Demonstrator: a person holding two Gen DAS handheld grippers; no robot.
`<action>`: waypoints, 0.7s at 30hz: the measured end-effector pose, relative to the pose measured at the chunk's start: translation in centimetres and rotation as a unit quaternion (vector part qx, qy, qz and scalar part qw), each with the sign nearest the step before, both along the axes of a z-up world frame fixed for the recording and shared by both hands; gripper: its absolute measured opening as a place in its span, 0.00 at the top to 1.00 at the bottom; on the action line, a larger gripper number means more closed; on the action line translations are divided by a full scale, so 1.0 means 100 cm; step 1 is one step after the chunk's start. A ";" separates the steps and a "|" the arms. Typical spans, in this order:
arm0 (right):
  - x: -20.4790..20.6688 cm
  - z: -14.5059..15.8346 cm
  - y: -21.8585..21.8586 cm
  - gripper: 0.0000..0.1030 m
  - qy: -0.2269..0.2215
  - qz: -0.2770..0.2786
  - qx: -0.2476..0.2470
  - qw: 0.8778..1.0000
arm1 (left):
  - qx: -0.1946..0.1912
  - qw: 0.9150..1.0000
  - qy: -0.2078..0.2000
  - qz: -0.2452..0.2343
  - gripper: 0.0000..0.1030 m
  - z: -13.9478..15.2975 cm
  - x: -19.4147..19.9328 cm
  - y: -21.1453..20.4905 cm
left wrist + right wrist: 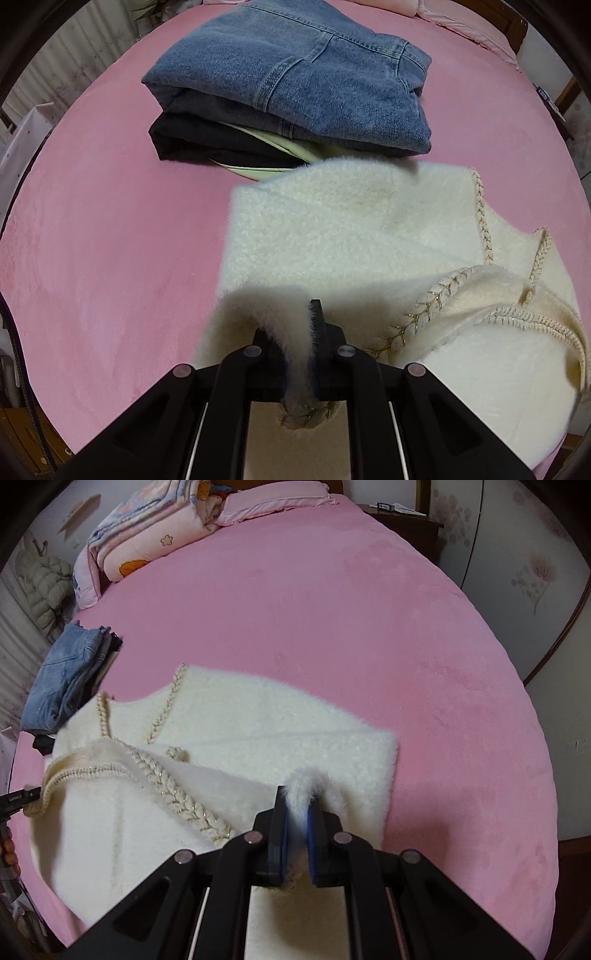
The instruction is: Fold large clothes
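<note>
Both the left gripper [295, 332] and right gripper [298, 812] have jaws clamped on the near edge of the cream fleece garment [351, 229], which extends away across the pink bed [369, 609] toward the folded jeans [295, 74].

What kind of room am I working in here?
Most likely a bedroom: the work surface is a bed with a pink cover, a folded quilt and pillow lie at its head, and a wooden nightstand stands beside it.

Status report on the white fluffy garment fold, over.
Left gripper and right gripper both shut on white fluffy garment. Garment partly folded on pink bed. Folded jeans lie beside it.
</note>
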State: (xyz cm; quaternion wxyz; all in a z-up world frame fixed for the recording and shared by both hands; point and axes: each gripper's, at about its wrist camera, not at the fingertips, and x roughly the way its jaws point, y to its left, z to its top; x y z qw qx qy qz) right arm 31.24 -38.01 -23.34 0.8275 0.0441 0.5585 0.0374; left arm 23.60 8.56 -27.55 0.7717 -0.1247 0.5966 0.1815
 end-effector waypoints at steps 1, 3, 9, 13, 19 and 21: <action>0.000 -0.003 0.001 0.92 0.001 0.000 -0.004 1.000 | -0.001 1.000 0.000 -0.001 0.91 -0.001 0.000 0.000; 0.000 -0.005 0.003 0.92 0.003 0.001 -0.012 1.000 | -0.010 1.000 -0.003 -0.005 0.88 -0.002 0.000 0.002; 0.002 -0.003 0.005 0.87 0.014 -0.011 -0.005 1.000 | -0.056 0.998 -0.011 -0.021 0.70 0.001 -0.001 0.011; -0.005 0.010 -0.005 0.52 0.000 -0.033 0.034 0.999 | -0.062 0.995 -0.061 -0.044 0.25 0.027 -0.005 0.014; -0.020 0.041 -0.010 0.37 -0.051 -0.023 0.023 0.998 | -0.066 0.984 -0.141 -0.082 0.22 0.078 -0.005 0.016; -0.026 0.046 -0.007 0.37 -0.063 -0.005 0.003 0.998 | -0.067 0.982 -0.152 -0.090 0.21 0.082 -0.006 0.016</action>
